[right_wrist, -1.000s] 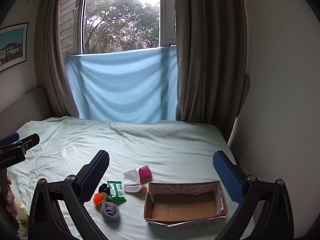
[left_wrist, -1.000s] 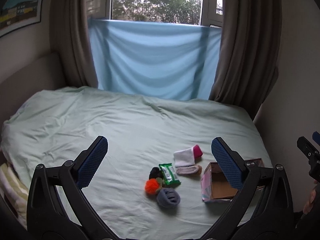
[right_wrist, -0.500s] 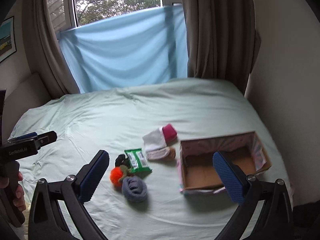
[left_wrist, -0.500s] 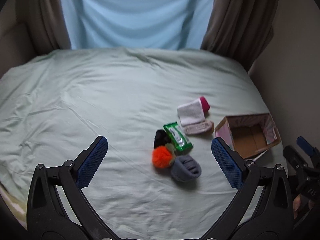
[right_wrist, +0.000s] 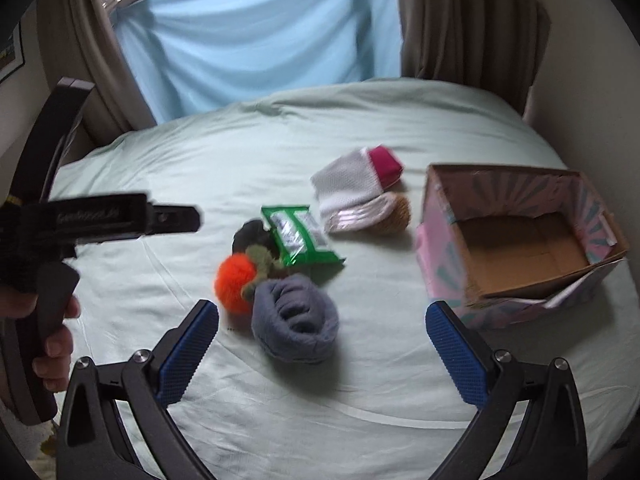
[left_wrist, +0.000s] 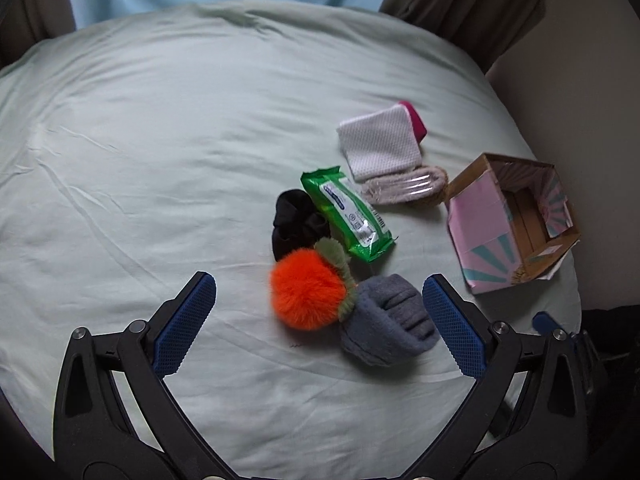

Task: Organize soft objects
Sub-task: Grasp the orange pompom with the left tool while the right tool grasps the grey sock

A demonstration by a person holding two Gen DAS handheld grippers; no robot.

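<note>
On the pale green bed sheet (left_wrist: 160, 140) lies a cluster of soft things: an orange pompom (left_wrist: 306, 294) with a green fuzzy stem, a rolled grey sock (left_wrist: 386, 322), a black sock (left_wrist: 296, 224), a green wipes pack (left_wrist: 346, 212), a white cloth (left_wrist: 380, 144) over a pink item (left_wrist: 416, 118), and a beige fuzzy piece (left_wrist: 404, 188). An open pink cardboard box (left_wrist: 512, 220) sits to the right. My left gripper (left_wrist: 320, 316) hangs open just above the pompom and grey sock. My right gripper (right_wrist: 322, 346) is open too, near the grey sock (right_wrist: 296, 320), with the box (right_wrist: 520, 240) to its right.
A light blue cloth (right_wrist: 256, 36) hangs under the window between brown curtains (right_wrist: 464, 20). A wall (left_wrist: 580, 80) stands right of the bed. In the right wrist view a hand (right_wrist: 52, 344) holds the left gripper's handle at the left edge.
Both grippers have dropped and tilted down toward the pile, which now looks much larger and closer. Both stay open. Nothing on the bed has moved.
</note>
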